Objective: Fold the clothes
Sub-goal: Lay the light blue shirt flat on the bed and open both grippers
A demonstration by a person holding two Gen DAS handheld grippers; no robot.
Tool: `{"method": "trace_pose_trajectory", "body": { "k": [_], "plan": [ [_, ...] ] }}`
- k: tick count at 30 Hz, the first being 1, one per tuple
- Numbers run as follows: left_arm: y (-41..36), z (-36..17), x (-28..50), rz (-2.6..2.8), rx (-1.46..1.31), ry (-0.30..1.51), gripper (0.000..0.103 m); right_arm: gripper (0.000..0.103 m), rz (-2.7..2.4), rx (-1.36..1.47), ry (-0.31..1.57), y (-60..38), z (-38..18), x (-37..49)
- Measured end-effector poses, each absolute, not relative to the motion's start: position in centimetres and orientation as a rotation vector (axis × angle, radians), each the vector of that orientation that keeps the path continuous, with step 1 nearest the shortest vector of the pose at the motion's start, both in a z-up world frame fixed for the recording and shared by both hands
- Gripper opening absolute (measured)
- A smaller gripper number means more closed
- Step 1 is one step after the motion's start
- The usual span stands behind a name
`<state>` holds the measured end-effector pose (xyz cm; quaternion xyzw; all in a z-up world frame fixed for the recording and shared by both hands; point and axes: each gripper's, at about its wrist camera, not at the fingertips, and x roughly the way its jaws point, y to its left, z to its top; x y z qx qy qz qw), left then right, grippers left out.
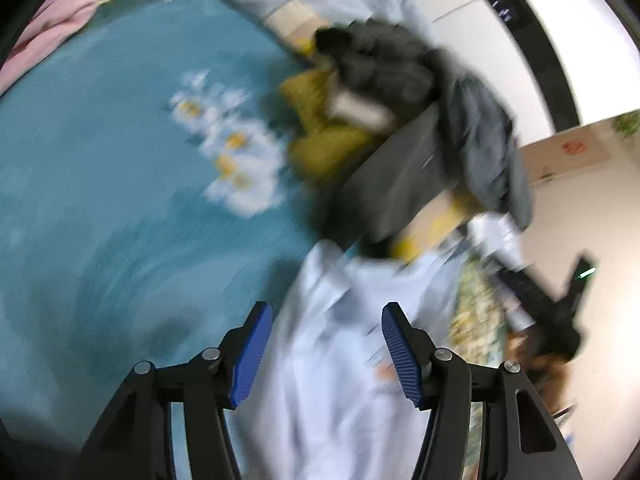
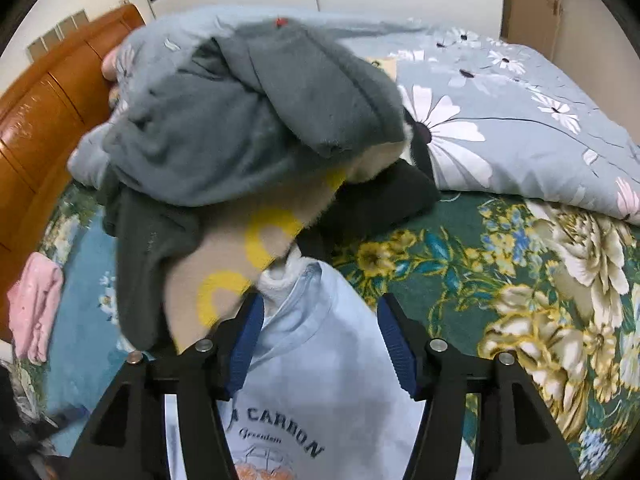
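A light blue T-shirt (image 2: 320, 364) with dark lettering lies flat on the bed, collar pointing away from me. My right gripper (image 2: 320, 304) is open just above its collar, empty. The T-shirt also shows in the blurred left wrist view (image 1: 336, 360), under my left gripper (image 1: 326, 312), which is open and empty. A heap of clothes lies beyond the T-shirt: a grey fleece garment (image 2: 240, 120), a dark grey one (image 2: 148, 248) and a beige one with yellow print (image 2: 248, 248). The heap (image 1: 400, 128) sits right of centre in the left view.
The bed has a teal floral sheet (image 2: 460, 260) and a blue-grey flowered duvet (image 2: 520, 120) bunched at the back. A pink garment (image 2: 34, 308) lies at the left edge by the wooden headboard (image 2: 48, 112). A white wall and door stand behind.
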<state>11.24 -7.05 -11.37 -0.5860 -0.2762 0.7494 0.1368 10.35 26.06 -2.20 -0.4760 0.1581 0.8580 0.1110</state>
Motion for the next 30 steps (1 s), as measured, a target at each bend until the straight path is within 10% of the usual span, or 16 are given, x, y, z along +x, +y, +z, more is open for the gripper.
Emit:
{"method": "trace_pose_trajectory", "body": {
  "k": [10, 12, 15, 30],
  "plan": [
    [0.7, -15.2, 15.4, 2.089, -1.958, -0.362, 0.059, 0.060, 2.471, -1.519, 0.511, 22.9, -4.3, 15.2],
    [0.8, -16.6, 15.4, 2.058, -2.042, -0.347, 0.030, 0.060, 2.474, -1.526, 0.521, 22.6, -4.2, 15.9],
    [-0.5, -16.6, 15.3, 2.064, -2.061, -0.426, 0.007, 0.060, 2.487, -1.526, 0.515, 22.5, -3.8, 16.7],
    [-16.4, -11.2, 9.9, 2.344, -1.818, -0.882, 0.006, 0.060, 2.456, -1.546, 0.558, 23.8, -4.3, 17.5]
  ]
}}
